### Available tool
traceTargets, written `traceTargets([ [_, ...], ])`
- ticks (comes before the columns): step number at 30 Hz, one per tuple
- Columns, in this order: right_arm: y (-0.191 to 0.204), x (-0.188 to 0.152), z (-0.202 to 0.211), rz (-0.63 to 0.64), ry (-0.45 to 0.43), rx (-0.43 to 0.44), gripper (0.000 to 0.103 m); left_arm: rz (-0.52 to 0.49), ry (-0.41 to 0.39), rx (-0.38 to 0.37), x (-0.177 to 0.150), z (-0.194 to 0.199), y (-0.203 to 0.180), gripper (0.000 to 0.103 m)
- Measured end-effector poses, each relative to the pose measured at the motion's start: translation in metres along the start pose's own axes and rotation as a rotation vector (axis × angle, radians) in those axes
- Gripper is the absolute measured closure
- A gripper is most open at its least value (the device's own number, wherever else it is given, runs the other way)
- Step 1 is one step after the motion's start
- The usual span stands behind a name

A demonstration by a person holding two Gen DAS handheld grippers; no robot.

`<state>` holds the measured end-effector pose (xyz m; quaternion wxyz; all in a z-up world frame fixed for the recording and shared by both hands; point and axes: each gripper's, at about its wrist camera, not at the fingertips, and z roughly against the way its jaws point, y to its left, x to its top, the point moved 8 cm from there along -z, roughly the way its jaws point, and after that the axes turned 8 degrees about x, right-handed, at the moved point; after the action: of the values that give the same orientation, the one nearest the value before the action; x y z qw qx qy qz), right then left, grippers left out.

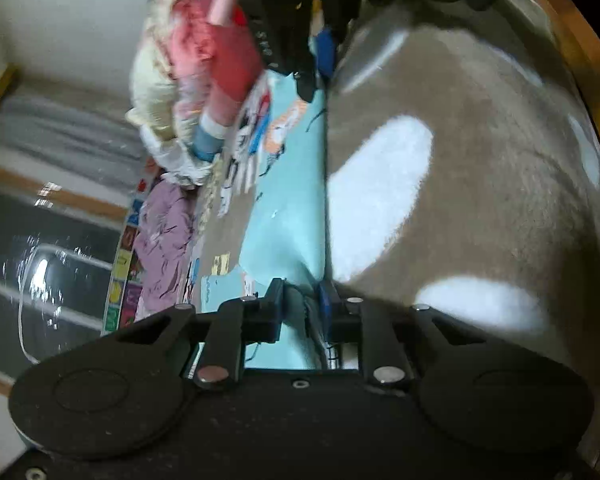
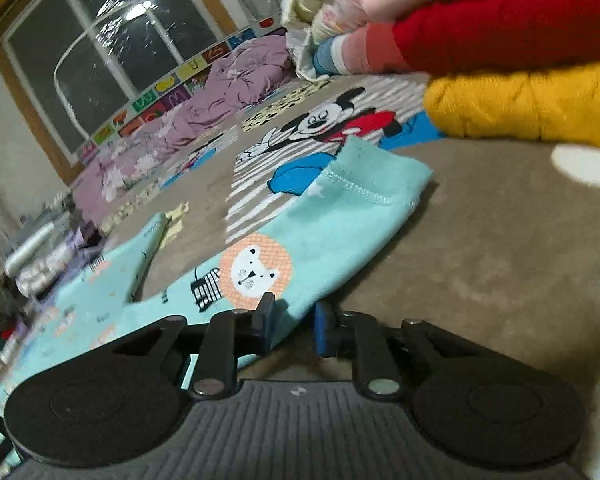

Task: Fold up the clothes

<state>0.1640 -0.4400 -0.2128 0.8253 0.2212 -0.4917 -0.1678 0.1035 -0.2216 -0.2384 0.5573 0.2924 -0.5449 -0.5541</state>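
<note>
I have the left gripper (image 1: 300,308) closed down on the turquoise garment (image 1: 296,184), its fingers pinching a bunched fold of the cloth between them; the fabric runs straight ahead of me in a long strip over the brown carpet (image 1: 480,184), with its right edge drawn into a taut line. At the far end of that strip I can see the right gripper (image 1: 300,80) reaching down to the same garment, dark and blurred. From the right wrist view, the right gripper (image 2: 294,326) sits low over the turquoise garment (image 2: 332,220); its fingers are a small gap apart, the left finger resting on the cloth edge beside a printed lion face (image 2: 254,272), and I cannot tell whether any fabric is actually caught between them. The garment lies flat on the carpet (image 2: 480,248), its stitched hem pointing away from me toward a Mickey Mouse rug (image 2: 320,128). A pile of clothes (image 2: 500,40) lies just beyond, with a red knit on top of a yellow knit (image 2: 532,104). A purple blanket (image 2: 228,84) lies crumpled along the wall under a dark window (image 2: 100,52).
</note>
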Motion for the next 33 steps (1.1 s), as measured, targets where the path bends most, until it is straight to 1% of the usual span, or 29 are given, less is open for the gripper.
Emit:
traceTargets([
  [1, 0.004, 0.000, 0.004, 0.029, -0.005, -0.012, 0.078, 0.026, 0.001, -0.002, 0.000, -0.001, 0.001, 0.086],
  [2, 0.010, -0.001, 0.010, 0.059, -0.015, -0.016, 0.073, 0.043, 0.001, -0.002, 0.001, -0.002, 0.002, 0.086],
  [3, 0.019, -0.004, 0.016, 0.062, -0.013, 0.017, 0.069, 0.047, -0.004, 0.006, 0.002, -0.001, 0.004, 0.086],
  [4, 0.028, -0.010, 0.021, 0.038, 0.004, 0.086, 0.066, 0.050, -0.011, 0.016, 0.004, -0.001, 0.004, 0.086],
  [5, 0.038, -0.016, 0.026, 0.007, 0.025, 0.158, 0.052, 0.053, -0.019, 0.029, 0.005, -0.002, 0.004, 0.086],
  [6, 0.046, -0.027, 0.028, -0.064, 0.068, 0.238, 0.036, 0.062, -0.026, 0.040, 0.005, -0.002, 0.004, 0.086],
  [7, 0.048, -0.039, 0.025, -0.178, 0.111, 0.295, 0.032, 0.079, -0.030, 0.049, 0.006, -0.002, 0.004, 0.087],
  [8, 0.050, -0.049, 0.022, -0.289, 0.150, 0.349, 0.032, 0.094, -0.035, 0.057, 0.006, -0.001, 0.004, 0.087],
  [9, 0.051, -0.054, 0.018, -0.370, 0.166, 0.380, 0.033, 0.106, -0.041, 0.066, 0.006, 0.000, 0.004, 0.087],
  [11, 0.055, -0.054, 0.011, -0.402, 0.164, 0.377, 0.032, 0.130, -0.053, 0.080, 0.006, 0.002, 0.004, 0.087],
  [13, 0.055, -0.054, 0.002, -0.445, 0.154, 0.362, 0.036, 0.145, -0.061, 0.083, 0.007, 0.002, 0.006, 0.087],
  [15, 0.051, -0.055, -0.006, -0.477, 0.127, 0.330, 0.058, 0.134, -0.065, 0.075, 0.008, 0.001, 0.002, 0.087],
  [16, 0.048, -0.057, -0.010, -0.512, 0.110, 0.328, 0.065, 0.127, -0.066, 0.073, 0.007, 0.002, 0.000, 0.088],
  [17, 0.045, -0.060, -0.014, -0.538, 0.096, 0.325, 0.086, 0.121, -0.066, 0.071, 0.006, 0.005, -0.003, 0.088],
  [18, 0.045, -0.062, -0.017, -0.527, 0.102, 0.318, 0.100, 0.117, -0.059, 0.061, 0.005, 0.007, -0.004, 0.088],
  [20, 0.044, -0.067, -0.022, -0.505, 0.113, 0.304, 0.102, 0.074, -0.049, 0.044, 0.007, 0.010, -0.005, 0.087],
  [21, 0.045, -0.068, -0.020, -0.499, 0.114, 0.304, 0.102, 0.037, -0.049, 0.041, 0.009, 0.011, -0.004, 0.081],
  [23, 0.045, -0.070, -0.017, -0.486, 0.114, 0.305, 0.102, -0.058, -0.065, 0.041, 0.014, 0.013, -0.006, 0.076],
  [24, 0.046, -0.069, -0.017, -0.476, 0.114, 0.307, 0.102, -0.107, -0.074, 0.040, 0.017, 0.013, -0.007, 0.071],
  [25, 0.046, -0.068, -0.018, -0.463, 0.114, 0.306, 0.102, -0.149, -0.076, 0.031, 0.018, 0.010, -0.008, 0.070],
  [27, 0.048, -0.069, -0.019, -0.451, 0.113, 0.307, 0.102, -0.221, -0.067, -0.015, 0.021, 0.005, -0.009, 0.070],
  [28, 0.047, -0.067, -0.019, -0.455, 0.112, 0.312, 0.102, -0.248, -0.060, -0.037, 0.022, 0.002, -0.011, 0.081],
  [30, 0.044, -0.066, -0.018, -0.466, 0.113, 0.321, 0.102, -0.289, -0.042, -0.073, 0.022, 0.000, -0.019, 0.096],
  [31, 0.042, -0.066, -0.018, -0.472, 0.113, 0.325, 0.102, -0.296, -0.035, -0.081, 0.022, -0.002, -0.022, 0.100],
  [33, 0.040, -0.065, -0.016, -0.489, 0.103, 0.327, 0.101, -0.239, -0.033, -0.067, 0.020, -0.003, -0.019, 0.101],
])
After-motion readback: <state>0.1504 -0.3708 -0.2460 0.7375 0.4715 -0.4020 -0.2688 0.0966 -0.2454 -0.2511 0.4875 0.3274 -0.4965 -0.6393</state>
